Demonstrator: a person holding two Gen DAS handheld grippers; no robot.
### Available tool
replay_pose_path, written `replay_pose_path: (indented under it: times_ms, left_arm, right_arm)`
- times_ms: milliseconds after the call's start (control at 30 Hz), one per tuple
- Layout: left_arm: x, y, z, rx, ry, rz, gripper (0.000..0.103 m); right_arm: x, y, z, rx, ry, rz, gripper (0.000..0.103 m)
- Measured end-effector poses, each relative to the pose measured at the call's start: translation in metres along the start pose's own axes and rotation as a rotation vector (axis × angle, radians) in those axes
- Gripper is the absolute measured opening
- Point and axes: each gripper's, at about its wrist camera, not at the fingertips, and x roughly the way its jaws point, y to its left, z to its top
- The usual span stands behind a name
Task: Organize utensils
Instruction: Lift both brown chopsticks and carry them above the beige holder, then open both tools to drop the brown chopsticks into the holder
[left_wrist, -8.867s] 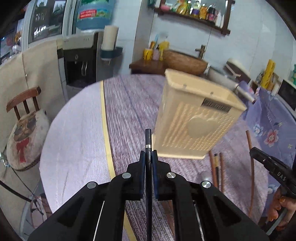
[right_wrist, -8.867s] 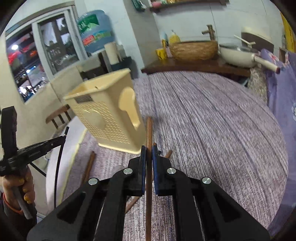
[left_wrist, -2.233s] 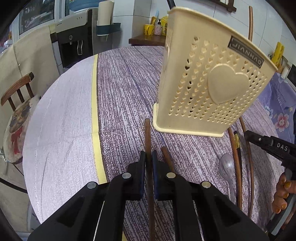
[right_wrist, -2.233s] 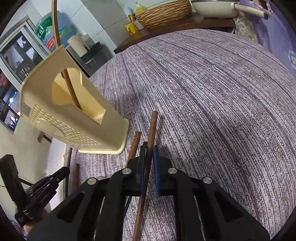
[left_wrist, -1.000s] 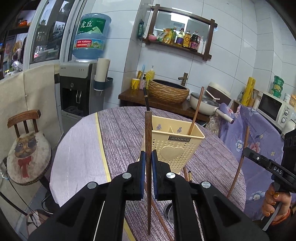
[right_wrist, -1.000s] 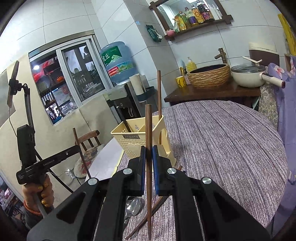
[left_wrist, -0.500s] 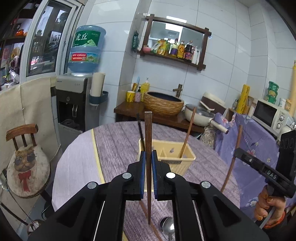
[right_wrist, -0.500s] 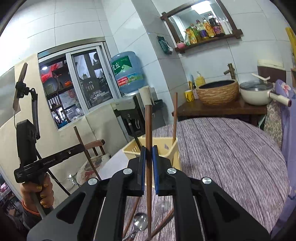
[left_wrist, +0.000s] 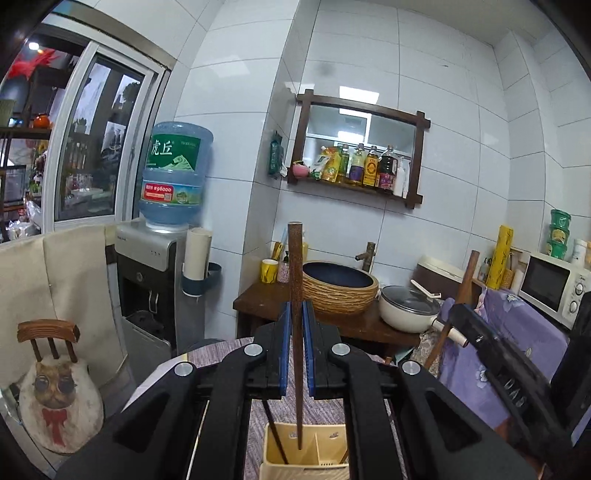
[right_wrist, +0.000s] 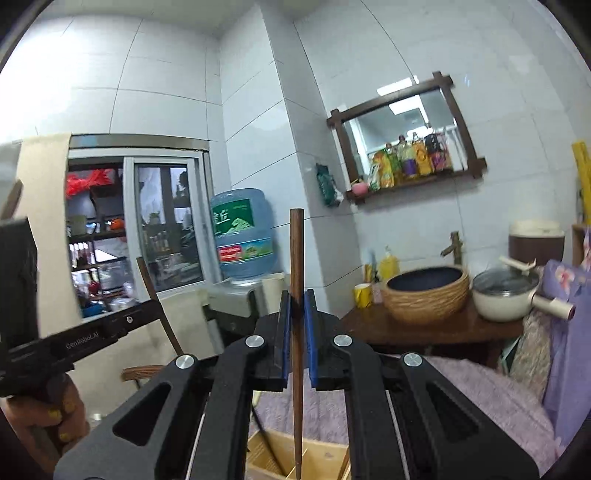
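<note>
the left gripper (left_wrist: 295, 314) and right gripper (right_wrist: 296, 299) are matt black plastic with blue pads and shiny metal screws. each clamps a dark, grainy wooden chopstick (left_wrist: 295, 295) (right_wrist: 297, 295). the utensil holder (left_wrist: 306, 458) is smooth cream plastic. the tablecloth (right_wrist: 491, 398) is ribbed purple cloth. the wall tiles (left_wrist: 424, 55) are glossy white.
</note>
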Motion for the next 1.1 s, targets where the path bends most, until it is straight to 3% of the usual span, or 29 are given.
replay_pose_path:
  times_ms: [200,467,800,900,967,1100]
  left_arm:
    - [0.038,0.003,-0.042,-0.007,0.098,0.011,0.007]
    - [0.058,0.015,-0.100,-0.023,0.225,0.014,0.007]
    - [0.061,0.017,-0.118,-0.011,0.250,0.032,0.008]
    - [0.053,0.019,-0.118,-0.014,0.244,0.025,0.025]
    - [0.043,0.020,-0.118,-0.015,0.222,0.025,0.052]
    - [0.017,0.026,-0.123,-0.006,0.185,0.043,0.063]
  right_arm:
    - [0.027,-0.010,-0.049,0.011,0.079,-0.036,0.008]
    - [0.035,-0.017,-0.097,0.015,0.169,-0.054,0.008]
    - [0.031,-0.029,-0.117,0.048,0.189,-0.064,0.009]
    - [0.025,-0.025,-0.115,0.017,0.173,-0.070,0.018]
    - [0.013,-0.023,-0.113,0.008,0.153,-0.069,0.055]
    - [-0.011,-0.019,-0.113,-0.020,0.161,-0.079,0.057]
